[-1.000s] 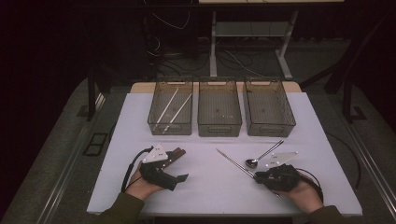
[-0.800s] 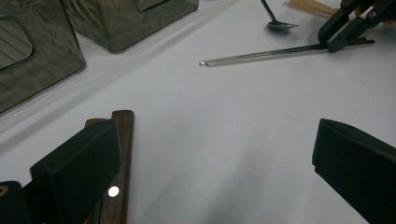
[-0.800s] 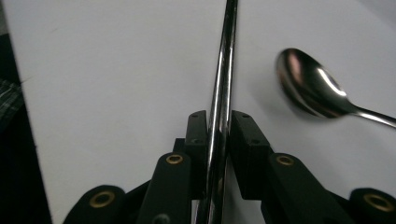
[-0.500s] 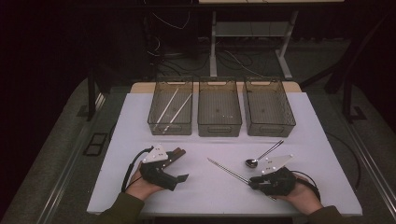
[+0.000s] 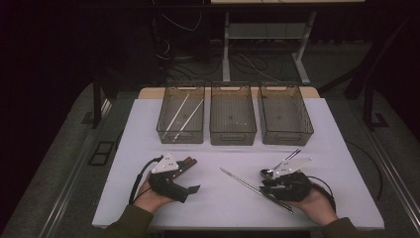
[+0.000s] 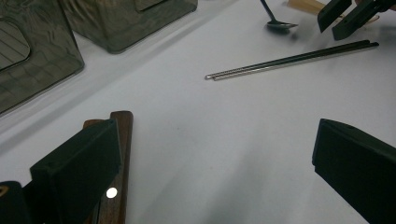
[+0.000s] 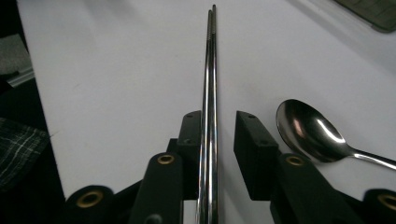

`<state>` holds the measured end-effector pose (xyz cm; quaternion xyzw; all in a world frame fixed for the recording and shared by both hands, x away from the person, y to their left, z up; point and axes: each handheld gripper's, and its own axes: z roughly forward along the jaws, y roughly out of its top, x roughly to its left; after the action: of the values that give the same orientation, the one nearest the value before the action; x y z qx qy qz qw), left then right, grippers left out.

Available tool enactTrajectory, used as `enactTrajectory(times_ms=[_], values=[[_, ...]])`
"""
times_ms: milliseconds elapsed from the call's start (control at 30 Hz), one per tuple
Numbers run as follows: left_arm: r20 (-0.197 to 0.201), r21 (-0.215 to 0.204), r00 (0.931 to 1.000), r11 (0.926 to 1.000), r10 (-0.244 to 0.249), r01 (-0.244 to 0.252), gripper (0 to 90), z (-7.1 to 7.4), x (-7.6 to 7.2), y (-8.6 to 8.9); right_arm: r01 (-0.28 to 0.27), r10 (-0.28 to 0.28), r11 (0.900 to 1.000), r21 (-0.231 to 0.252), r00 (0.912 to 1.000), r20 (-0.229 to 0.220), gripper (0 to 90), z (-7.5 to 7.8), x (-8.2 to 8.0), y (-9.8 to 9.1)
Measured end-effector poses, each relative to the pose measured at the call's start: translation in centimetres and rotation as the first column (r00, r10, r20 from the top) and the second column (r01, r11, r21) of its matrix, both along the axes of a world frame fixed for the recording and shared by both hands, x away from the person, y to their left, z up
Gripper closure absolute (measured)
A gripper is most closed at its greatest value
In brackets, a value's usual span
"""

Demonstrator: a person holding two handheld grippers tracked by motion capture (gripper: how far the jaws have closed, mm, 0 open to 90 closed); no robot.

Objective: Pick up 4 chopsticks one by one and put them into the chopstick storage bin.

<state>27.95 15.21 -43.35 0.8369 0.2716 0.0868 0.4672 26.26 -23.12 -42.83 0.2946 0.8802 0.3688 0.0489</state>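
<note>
The white counter [image 5: 223,208] carries everything; along its far half three smoky see-through bins stand in a row, the left bin [image 5: 181,115] with two pale sticks lying slantwise in it, the middle bin [image 5: 233,115] and the right bin [image 5: 286,114] beside it, close together but apart; nearer the person, the left claw [image 5: 187,184] rests on the counter in a hand, its jaws spread wide with bare counter between them in the left gripper view, and a brown wooden piece [image 6: 122,135] lies just beside one jaw; the right claw [image 5: 267,187] sits at the near right, its jaws narrowed around a pair of metal chopsticks [image 7: 208,93]; they have just been closing, the pair lying against one jaw while a gap shows at the other, so the pads do not pinch them; the chopsticks run side by side, touching, slantwise across the counter toward its middle; a metal spoon [image 7: 308,130] lies just beside the right claw, bowl up.
</note>
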Motion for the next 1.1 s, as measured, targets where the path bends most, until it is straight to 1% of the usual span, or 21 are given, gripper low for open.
enactTrajectory(times_ms=[167, 233, 333, 467, 700, 1100], values=[[-0.002, -0.002, 1.0, 1.0, 0.0, 0.0, 0.0, 0.01, 0.01, 0.05, -0.003, 0.003, 0.9994, -0.033, 0.9999, -0.012, 79.2, -0.39, 0.33, 0.33], [-0.001, -0.002, 1.0, 1.0, -0.002, 0.002, 0.0, 0.03, -0.01, 0.04, -0.01, 0.01, 0.9989, -0.047, 0.9999, -0.01, 81.0, -0.47, 0.31, 0.28], [0.001, -0.001, 1.0, 1.0, -0.004, 0.004, 0.0, 0.05, -0.02, 0.02, -0.023, 0.022, 0.998, -0.059, 0.9996, -0.016, 82.1, -0.6, 0.26, 0.28], [0.0, -0.001, 1.0, 1.0, -0.003, 0.003, 0.0, 0.04, -0.01, 0.03, -0.024, 0.022, 0.9969, -0.075, 0.9994, -0.027, 82.3, -0.77, 0.15, 0.37], [0.0, -0.001, 1.0, 1.0, -0.003, 0.003, 0.0, 0.03, -0.01, 0.02, -0.033, 0.031, 0.9962, -0.081, 0.9989, -0.037, 82.3, -0.87, 0.16, 0.34], [0.0, -0.001, 1.0, 1.0, -0.002, 0.002, 0.0, 0.01, 0.0, 0.01, -0.033, 0.03, 0.9965, -0.078, 0.999, -0.032, 82.8, -0.85, 0.27, 0.13]])
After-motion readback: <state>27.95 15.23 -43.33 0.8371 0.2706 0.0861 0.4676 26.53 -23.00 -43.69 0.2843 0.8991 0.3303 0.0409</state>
